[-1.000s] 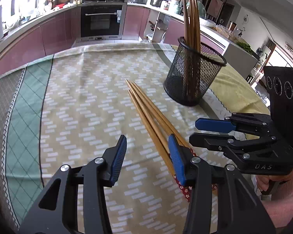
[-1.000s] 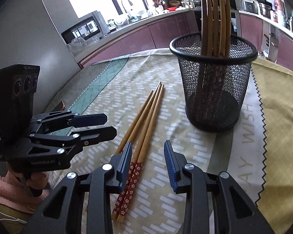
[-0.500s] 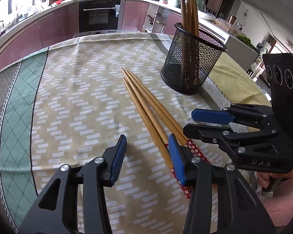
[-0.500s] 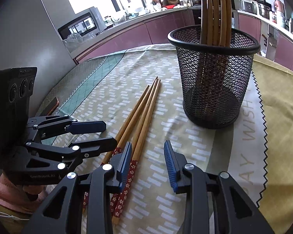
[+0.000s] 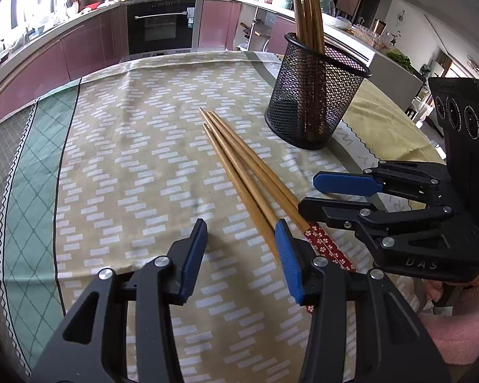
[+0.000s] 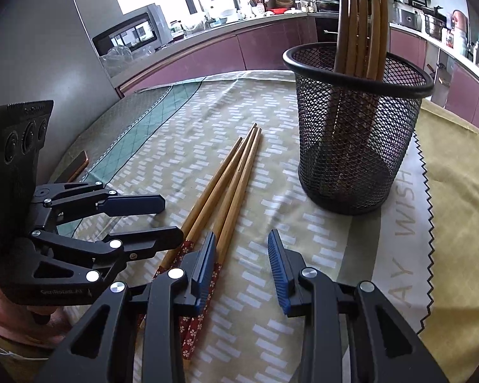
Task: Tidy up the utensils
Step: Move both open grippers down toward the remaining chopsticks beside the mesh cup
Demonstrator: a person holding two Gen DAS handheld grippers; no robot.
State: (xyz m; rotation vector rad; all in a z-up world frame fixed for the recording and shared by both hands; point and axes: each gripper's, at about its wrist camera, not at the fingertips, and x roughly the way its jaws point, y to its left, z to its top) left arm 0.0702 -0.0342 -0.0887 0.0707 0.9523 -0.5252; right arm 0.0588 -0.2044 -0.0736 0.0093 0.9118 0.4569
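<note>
Several chopsticks already stood in the mesh holder (image 6: 356, 146). Loose chopsticks (image 5: 242, 172) lay beside the holder, uncollected. Left gripper (image 5: 239, 255) and right gripper (image 6: 242, 265) were open, empty.

Just ahead of the claws lie wooden chopsticks (image 5: 242, 172), smooth and lightly glossy, their near ends wrapped in a red flowered pattern. Farther out stands a black metal mesh holder (image 6: 354, 127). Under everything, a matt woven tablecloth (image 5: 127, 166). The claws' arms look matt black plastic with shiny metal screws.
</note>
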